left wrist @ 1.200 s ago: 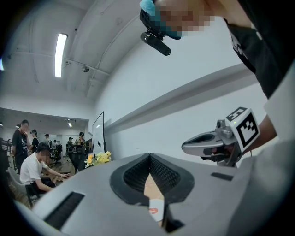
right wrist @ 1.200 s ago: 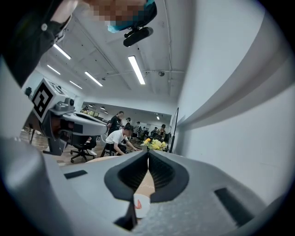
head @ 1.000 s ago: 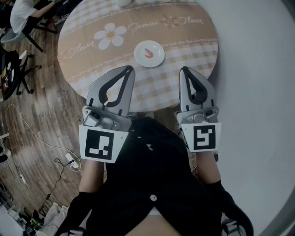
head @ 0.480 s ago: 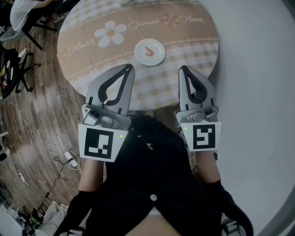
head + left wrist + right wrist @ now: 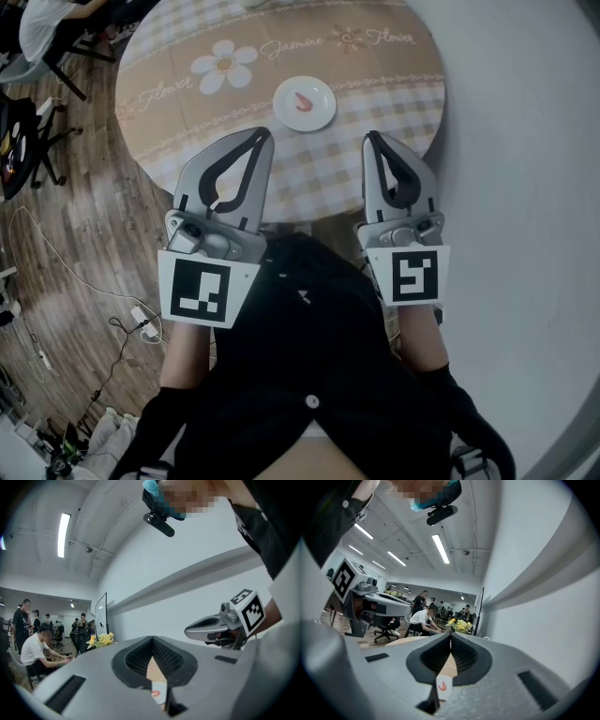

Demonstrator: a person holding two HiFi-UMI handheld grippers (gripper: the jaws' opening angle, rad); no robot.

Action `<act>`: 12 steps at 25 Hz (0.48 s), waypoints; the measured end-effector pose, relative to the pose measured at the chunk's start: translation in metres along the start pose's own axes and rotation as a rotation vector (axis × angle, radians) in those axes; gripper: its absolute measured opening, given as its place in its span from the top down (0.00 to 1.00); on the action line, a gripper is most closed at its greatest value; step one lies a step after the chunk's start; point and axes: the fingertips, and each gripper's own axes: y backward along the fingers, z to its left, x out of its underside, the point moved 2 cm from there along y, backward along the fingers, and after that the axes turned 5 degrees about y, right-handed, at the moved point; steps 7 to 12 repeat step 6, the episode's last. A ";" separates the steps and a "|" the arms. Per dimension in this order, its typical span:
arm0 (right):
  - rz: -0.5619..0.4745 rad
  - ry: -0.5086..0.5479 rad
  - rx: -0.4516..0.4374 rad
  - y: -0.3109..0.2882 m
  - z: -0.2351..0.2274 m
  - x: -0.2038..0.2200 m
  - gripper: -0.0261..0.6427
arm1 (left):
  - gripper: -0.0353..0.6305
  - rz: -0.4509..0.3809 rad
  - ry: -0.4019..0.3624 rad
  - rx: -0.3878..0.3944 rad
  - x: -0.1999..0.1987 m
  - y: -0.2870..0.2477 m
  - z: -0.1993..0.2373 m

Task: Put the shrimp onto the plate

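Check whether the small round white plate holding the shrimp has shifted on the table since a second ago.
No. The small round white plate sits just as far right of the printed white daisy as before; both drift slightly up-frame together.

The tabletop [image 5: 375,89] wears a cloth of tan and cream checks crossed by plain tan bands, printed with a white daisy [image 5: 223,70] with a yellowish centre and pale script lettering. On it a white plate [image 5: 324,111] carries an orange-pink shrimp [image 5: 302,101]. The left hand-held gripper [image 5: 265,137] and right hand-held gripper [image 5: 370,139] are light grey with black ribbed pads, each bearing a white marker cube [image 5: 197,292] [image 5: 413,277] patterned with black squares, above the person's black top [image 5: 309,347], a brown wood-plank floor [image 5: 94,216] and a pale grey wall [image 5: 525,169].
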 end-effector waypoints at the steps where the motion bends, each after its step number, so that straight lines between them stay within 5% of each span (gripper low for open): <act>1: -0.001 0.000 0.000 0.000 0.000 0.000 0.96 | 0.94 0.000 0.000 0.000 0.000 0.000 0.000; 12: 0.007 -0.002 -0.005 -0.001 0.002 0.000 0.96 | 0.94 -0.001 0.005 -0.003 0.000 0.001 0.002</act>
